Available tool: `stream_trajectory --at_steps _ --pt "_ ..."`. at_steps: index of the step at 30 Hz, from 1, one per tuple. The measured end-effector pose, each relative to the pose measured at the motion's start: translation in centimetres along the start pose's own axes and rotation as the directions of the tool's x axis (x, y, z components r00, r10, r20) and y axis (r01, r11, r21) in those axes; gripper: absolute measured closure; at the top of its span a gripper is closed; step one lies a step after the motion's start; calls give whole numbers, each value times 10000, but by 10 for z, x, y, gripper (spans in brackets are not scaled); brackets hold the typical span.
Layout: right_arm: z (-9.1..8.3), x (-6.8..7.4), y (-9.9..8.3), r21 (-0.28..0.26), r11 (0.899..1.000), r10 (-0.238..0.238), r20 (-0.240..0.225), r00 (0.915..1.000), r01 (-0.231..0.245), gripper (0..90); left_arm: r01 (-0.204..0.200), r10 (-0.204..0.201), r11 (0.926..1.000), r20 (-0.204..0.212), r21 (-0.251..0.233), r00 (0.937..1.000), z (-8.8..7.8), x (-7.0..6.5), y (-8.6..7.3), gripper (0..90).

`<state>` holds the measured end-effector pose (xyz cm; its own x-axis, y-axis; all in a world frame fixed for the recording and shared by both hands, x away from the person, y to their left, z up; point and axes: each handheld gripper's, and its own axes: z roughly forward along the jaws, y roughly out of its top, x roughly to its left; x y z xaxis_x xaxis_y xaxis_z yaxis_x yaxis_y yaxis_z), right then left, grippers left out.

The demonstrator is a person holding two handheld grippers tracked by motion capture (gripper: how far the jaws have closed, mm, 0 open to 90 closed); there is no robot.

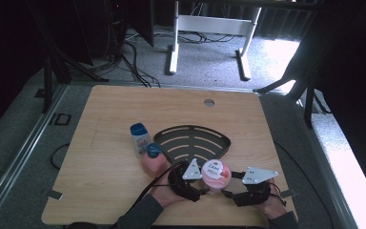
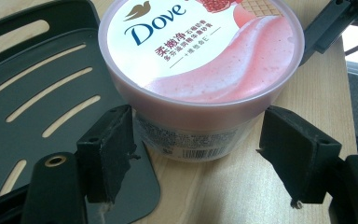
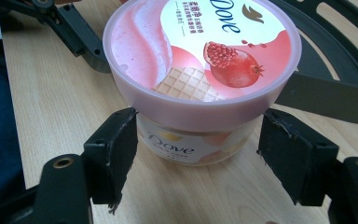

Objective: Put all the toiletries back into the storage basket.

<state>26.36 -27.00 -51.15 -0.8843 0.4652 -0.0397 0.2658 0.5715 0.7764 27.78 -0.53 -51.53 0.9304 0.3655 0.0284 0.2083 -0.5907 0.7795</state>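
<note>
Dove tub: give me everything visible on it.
The Dove tub is a round, squat jar of clear-looking plastic with pink contents and a wide pink lid printed with the Dove logo, Chinese text, a pomegranate and a waffle cone. Lid on, upright, it stands on the wooden table at the near edge of the black slotted tray. The left gripper and right gripper bracket it, open, without clear contact.

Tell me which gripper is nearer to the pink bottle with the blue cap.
Left. The left gripper sits just right of and below the pink bottle, on the Dove tub's left side. The right gripper is on the tub's far side, farther away.
</note>
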Motion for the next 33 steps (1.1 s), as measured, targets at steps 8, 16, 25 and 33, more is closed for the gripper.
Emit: stream_trajectory --at_steps 8,16,25,33 --pt "-3 -3 7 -7 9999 -143 53 9999 143 280 -10 10 10000 -81 -62 10000 -3 3 5 268" --pt "-5 -7 12 6 9997 -237 96 9997 237 280 -128 127 9999 -210 -42 9997 -6 5 10 268" --pt "-7 -11 17 -56 9995 -315 156 9994 316 280 -118 116 9999 -349 -76 9993 -7 7 16 267" --pt "-8 -14 20 -138 9995 -290 202 9994 293 280 -83 77 9999 -497 -131 9987 -8 9 19 268"
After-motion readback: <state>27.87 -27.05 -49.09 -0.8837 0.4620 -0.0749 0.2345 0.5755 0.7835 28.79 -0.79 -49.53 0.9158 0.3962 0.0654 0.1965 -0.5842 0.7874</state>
